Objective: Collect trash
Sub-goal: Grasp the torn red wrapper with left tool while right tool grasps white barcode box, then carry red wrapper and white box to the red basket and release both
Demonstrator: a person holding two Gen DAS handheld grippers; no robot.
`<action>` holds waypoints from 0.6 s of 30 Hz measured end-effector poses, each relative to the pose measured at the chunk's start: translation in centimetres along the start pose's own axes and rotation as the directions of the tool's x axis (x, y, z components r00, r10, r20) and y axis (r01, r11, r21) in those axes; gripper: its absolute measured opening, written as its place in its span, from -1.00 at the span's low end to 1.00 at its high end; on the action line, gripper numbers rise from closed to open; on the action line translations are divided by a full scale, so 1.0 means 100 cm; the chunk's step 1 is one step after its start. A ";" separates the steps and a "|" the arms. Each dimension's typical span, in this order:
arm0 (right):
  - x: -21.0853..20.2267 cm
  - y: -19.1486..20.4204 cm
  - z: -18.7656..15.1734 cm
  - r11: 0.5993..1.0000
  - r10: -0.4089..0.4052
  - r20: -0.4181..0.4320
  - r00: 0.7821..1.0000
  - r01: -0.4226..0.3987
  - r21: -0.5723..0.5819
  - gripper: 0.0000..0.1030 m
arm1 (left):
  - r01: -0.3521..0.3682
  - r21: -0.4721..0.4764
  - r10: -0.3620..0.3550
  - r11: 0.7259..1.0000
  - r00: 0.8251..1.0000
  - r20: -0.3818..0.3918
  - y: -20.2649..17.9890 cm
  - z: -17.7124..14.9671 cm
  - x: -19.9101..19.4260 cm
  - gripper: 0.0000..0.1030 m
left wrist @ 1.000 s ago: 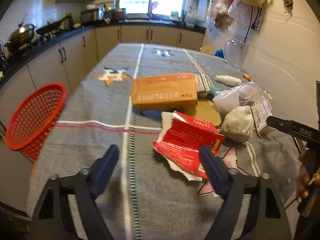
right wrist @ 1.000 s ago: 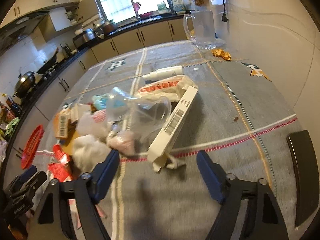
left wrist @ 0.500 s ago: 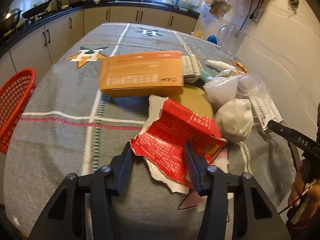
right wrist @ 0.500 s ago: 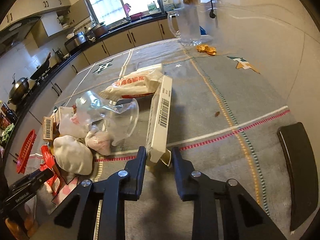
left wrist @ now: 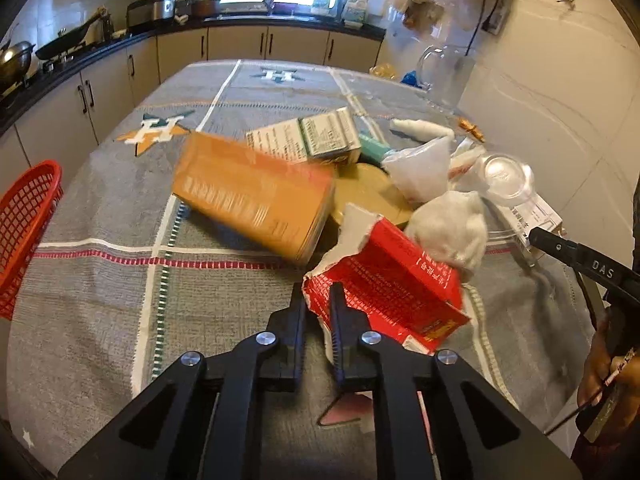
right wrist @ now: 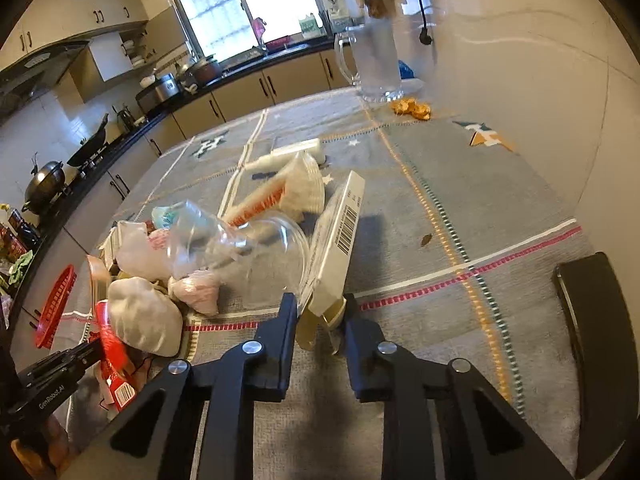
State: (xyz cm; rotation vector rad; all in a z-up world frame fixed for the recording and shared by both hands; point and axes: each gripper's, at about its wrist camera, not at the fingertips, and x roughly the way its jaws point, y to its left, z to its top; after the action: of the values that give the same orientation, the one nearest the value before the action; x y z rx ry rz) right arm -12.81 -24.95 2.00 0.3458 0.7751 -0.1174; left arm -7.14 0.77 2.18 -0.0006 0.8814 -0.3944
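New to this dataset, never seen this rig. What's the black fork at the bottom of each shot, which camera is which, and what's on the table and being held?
No robot: a person carries two hand-held two-finger grippers, each with a fisheye camera looking along its fingers.

Left wrist view: the left gripper is shut on the torn edge of the red carton. Behind it lie an orange box, blurred, and a white wad. A red basket sits at the table's left edge.

Right wrist view: the right gripper is shut on the near end of the long white box, beside a clear plastic cup.
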 end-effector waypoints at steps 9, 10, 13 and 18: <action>-0.050 -0.004 -0.006 1.000 -0.023 0.131 0.991 0.021 0.013 -0.63 | 0.009 0.043 -0.011 0.999 0.998 0.062 -0.010 -0.003 -0.026 -0.94; -0.055 -0.003 -0.006 1.000 -0.022 0.144 0.989 0.020 0.013 -0.63 | 0.011 0.044 -0.014 0.999 0.998 0.068 -0.011 -0.003 -0.029 -0.94; -0.068 0.002 -0.003 1.000 -0.009 0.182 0.983 0.010 -0.005 -0.63 | 0.013 0.050 -0.018 0.999 0.996 0.088 -0.013 -0.002 -0.037 -0.94; -0.081 0.014 0.000 0.999 0.042 0.213 0.976 -0.033 -0.042 -0.63 | 0.011 0.063 -0.019 0.998 0.992 0.125 -0.016 0.003 -0.051 -0.94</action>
State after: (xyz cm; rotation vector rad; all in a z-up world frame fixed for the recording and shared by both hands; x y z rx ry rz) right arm -18.22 -23.77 8.02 0.3056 0.5570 -0.1023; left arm -10.31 0.97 6.49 0.0252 0.7455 -0.4316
